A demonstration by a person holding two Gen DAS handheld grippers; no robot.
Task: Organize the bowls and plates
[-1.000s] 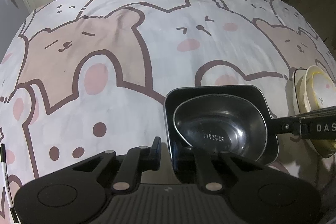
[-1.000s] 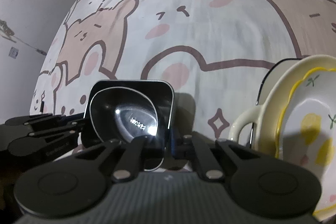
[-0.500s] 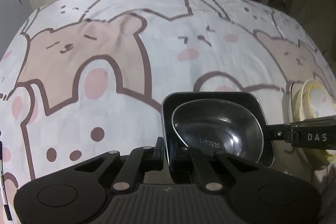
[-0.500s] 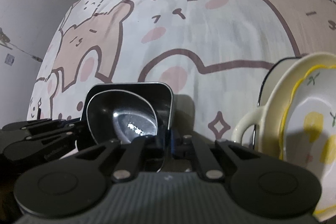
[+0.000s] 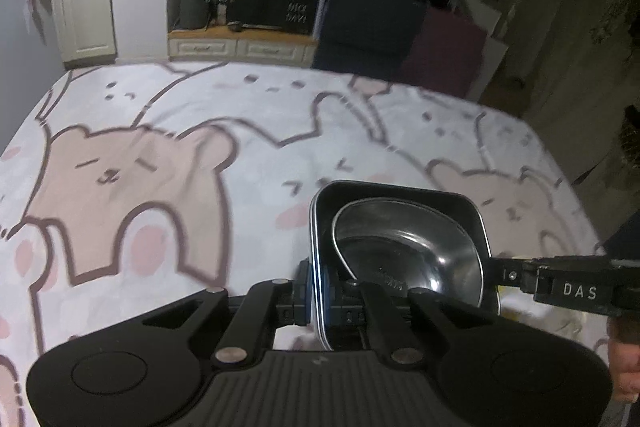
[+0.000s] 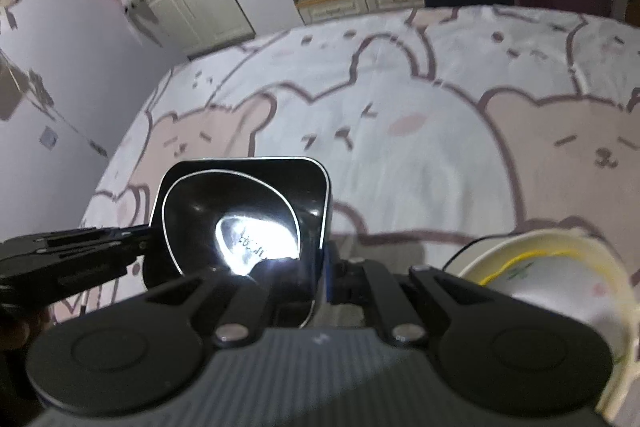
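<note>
A black square dish (image 5: 400,189) with a steel oval bowl (image 5: 404,247) nested inside hangs above the bear-print bedspread (image 5: 160,187). My left gripper (image 5: 316,291) is shut on the dish's left wall. Across the dish, the right gripper (image 5: 498,273) grips the opposite wall. In the right wrist view the right gripper (image 6: 325,267) is shut on the right wall of the black dish (image 6: 240,165), and the steel bowl (image 6: 192,219) glares with reflected light. The left gripper (image 6: 146,239) holds the far side.
A stack of cream plates with yellow fruit print (image 6: 540,267) lies on the bedspread (image 6: 440,147) just right of the dish. Beyond the bed's far edge stand white cabinets (image 5: 84,15) and dark furniture (image 5: 372,27). A hand (image 5: 624,359) shows at the right.
Both grippers have risen together with the dish and bowl, which now hang higher above the bedspread. Both cameras have tilted up, so the room beyond the bed shows.
</note>
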